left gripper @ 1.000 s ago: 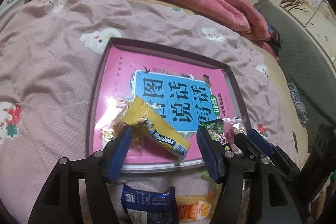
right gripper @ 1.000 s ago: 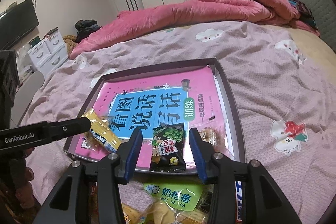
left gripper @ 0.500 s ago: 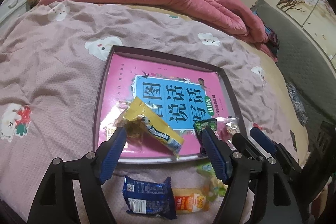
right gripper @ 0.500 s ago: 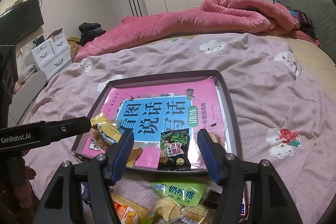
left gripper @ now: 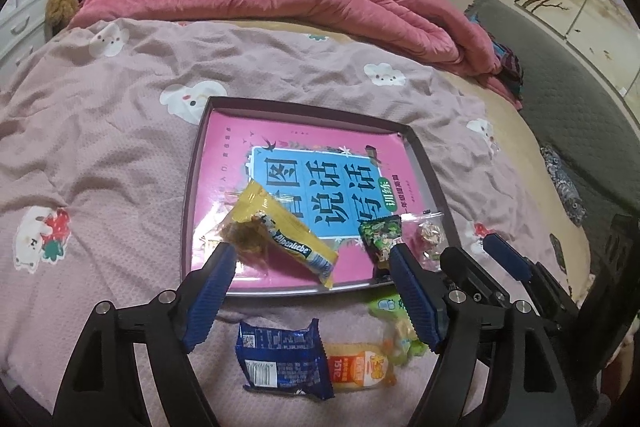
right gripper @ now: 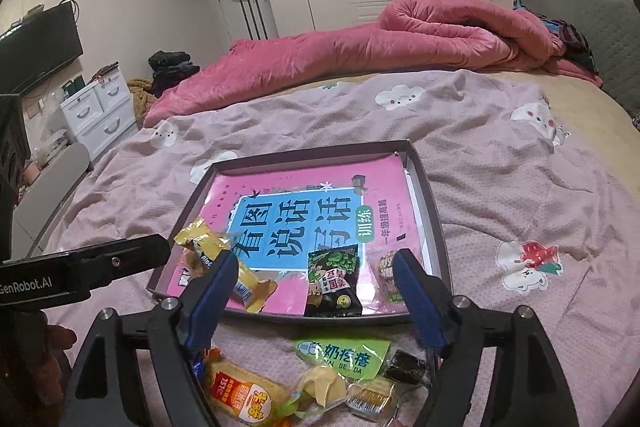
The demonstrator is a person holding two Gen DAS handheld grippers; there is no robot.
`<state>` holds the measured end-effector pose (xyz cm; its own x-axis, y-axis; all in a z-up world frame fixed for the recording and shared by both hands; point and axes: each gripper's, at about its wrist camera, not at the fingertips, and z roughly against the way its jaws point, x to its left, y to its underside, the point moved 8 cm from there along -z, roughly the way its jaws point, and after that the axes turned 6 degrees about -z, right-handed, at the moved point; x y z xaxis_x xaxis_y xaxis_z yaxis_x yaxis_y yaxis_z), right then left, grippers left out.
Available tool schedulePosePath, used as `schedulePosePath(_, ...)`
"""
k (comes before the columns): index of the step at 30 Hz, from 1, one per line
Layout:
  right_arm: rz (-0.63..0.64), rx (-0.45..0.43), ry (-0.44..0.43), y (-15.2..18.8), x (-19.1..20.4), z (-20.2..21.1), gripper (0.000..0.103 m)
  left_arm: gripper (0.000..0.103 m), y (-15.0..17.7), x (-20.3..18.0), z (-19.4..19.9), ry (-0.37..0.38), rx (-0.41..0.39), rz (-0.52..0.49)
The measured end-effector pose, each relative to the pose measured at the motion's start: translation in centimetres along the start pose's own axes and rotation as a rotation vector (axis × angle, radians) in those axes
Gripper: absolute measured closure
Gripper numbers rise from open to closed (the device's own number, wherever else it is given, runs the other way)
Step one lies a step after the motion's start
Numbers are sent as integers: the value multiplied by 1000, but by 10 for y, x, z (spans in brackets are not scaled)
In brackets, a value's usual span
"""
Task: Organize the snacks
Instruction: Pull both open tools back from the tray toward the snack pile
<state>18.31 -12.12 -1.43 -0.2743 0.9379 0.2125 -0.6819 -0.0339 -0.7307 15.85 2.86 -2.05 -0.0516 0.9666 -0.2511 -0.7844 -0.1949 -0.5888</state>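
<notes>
Both the left gripper (left gripper: 310,277) and right gripper (right gripper: 314,281) hang wide apart, holding nothing. A yellow candy bag (left gripper: 280,231) and green pea packet (right gripper: 334,279) lie at the tray's (left gripper: 304,107) near edge.

Far half of tray (right gripper: 424,187) bare above pink book (right gripper: 304,195), near edge crowded by yellow candy pack (left gripper: 288,231), green pea packet (right gripper: 334,279), loose snacks (right gripper: 304,383) on bedspread (right gripper: 520,163) just before near rim.

- "Alpenliebe" on the yellow candy packet (left gripper: 285,235) in the tray's near left corner.
- "看图说话写话" and "训练" on the pink book (right gripper: 308,219) lining the tray.
- "奶疙瘩" on the green packet (right gripper: 344,353) on the bed.
- "GenRobot.AI" on the black arm (right gripper: 76,269).
</notes>
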Motion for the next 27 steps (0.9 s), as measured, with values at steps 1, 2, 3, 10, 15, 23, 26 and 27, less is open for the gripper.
schedulePosePath(1,1,0,1,0,0,1,22,23,1,0,1,-1,0,-3)
schedulePosePath(2,2,1,0,0,1,1,22,23,1,0,2,0,0,-5)
schedulePosePath(3,3,-1,1,1,1,3,21,23,2,-1,3,1,0,-8)
schedulePosePath(10,9,-28,4,1,1,14,14,23,6,-2,8,5,3,-14)
schedulePosePath(15,8,-44,8,2,0,22,12,23,9,-3,13,5,3,-18)
schedulePosePath(23,21,-67,15,3,3,35,8,23,12,-5,26,3,-14,-32)
schedulePosePath(26,22,-66,15,4,4,38,8,23,13,-5,31,1,-18,-30)
schedulePosePath(27,23,-66,16,4,4,40,8,23,14,-5,32,0,-18,-30)
